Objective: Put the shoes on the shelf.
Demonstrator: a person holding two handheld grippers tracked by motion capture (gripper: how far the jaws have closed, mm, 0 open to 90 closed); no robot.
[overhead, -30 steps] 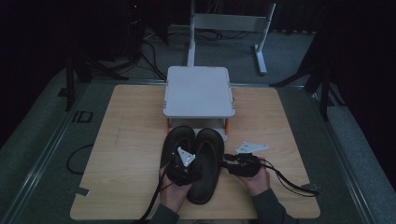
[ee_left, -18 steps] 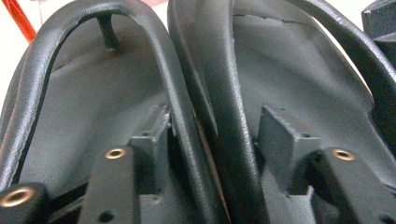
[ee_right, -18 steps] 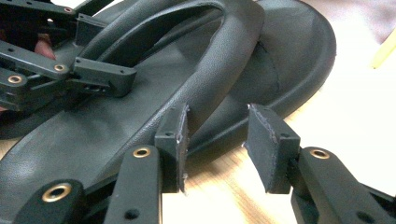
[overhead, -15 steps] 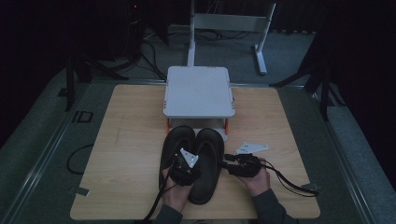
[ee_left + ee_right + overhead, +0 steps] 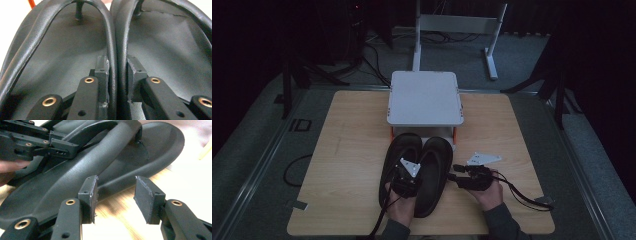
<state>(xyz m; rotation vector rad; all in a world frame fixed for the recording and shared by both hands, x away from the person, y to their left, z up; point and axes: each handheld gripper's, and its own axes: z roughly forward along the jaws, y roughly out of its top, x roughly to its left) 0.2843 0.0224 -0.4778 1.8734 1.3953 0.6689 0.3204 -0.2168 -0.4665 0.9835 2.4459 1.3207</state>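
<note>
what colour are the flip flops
Black flip flops, straps and soles alike; the right gripper view shows it best.

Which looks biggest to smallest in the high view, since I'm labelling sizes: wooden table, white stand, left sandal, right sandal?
1. Wooden table
2. White stand
3. Left sandal and right sandal: a matching pair that look alike, so I won't rank them.

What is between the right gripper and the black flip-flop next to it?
Nothing visible. The right gripper has open jaws beside the outer edge of the right black rubber flip-flop, with bare wooden table between the pads. The left gripper is already shut on the two inner straps.
</note>
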